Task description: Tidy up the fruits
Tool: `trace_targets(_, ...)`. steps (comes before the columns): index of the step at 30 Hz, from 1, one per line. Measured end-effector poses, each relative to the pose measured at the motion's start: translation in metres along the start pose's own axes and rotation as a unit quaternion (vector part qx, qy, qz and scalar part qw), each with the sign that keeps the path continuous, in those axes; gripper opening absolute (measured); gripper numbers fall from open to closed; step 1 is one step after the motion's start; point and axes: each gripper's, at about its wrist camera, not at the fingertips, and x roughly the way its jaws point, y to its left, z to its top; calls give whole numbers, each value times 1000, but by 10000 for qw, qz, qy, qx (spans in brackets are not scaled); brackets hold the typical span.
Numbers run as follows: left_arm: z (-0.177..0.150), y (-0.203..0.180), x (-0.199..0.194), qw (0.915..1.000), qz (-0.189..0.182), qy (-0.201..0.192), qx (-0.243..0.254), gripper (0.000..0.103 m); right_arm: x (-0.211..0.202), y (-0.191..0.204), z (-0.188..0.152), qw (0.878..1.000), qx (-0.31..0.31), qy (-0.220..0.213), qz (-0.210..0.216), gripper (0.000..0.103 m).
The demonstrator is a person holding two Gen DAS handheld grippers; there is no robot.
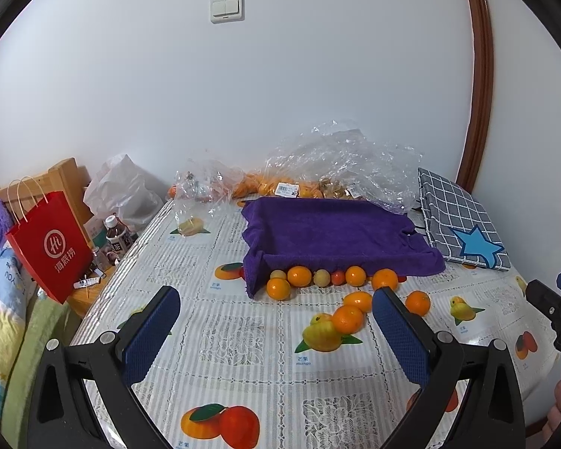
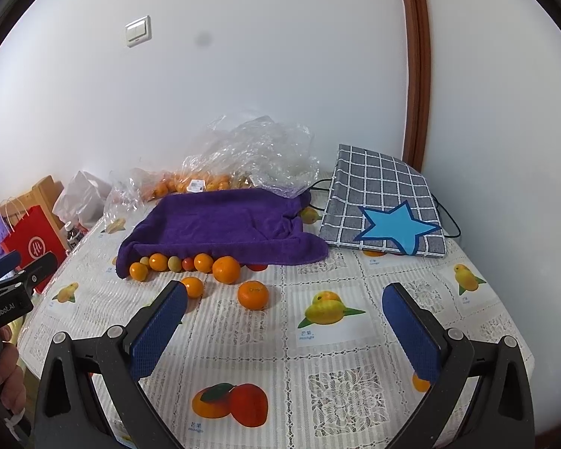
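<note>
Table (image 1: 243,336) carried a fruit-print cloth against a white wall (image 1: 318,75). Oranges (image 1: 299,276) lay ahead of left tongs (image 1: 276,310) and right tongs (image 2: 284,303); both gaped wide, holding nothing.

right hand-held gripper (image 2: 284,299): jaws spread wide | oranges (image 2: 226,269) line purple towel (image 2: 224,228)

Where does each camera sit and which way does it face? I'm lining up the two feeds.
Left wrist: on the left tool, low over the table, facing the purple towel and wall; its open fingers show, plus the right tool at the edge.
Right wrist: on the right tool, further right, facing the same way; open fingers and the left tool show.
Shared: towel, oranges, checkered bag, red bag.
</note>
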Motion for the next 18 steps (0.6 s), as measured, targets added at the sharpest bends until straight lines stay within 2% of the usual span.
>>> trace_targets(15,-1,6,0,10000,-34,-8,-70,103,-1,13,0,9999,-148,28,67,103)
trace_targets(18,0,8,1,10000,-25,-16,-69,103,-1,15,0,9998,-207,-32,-43,103)
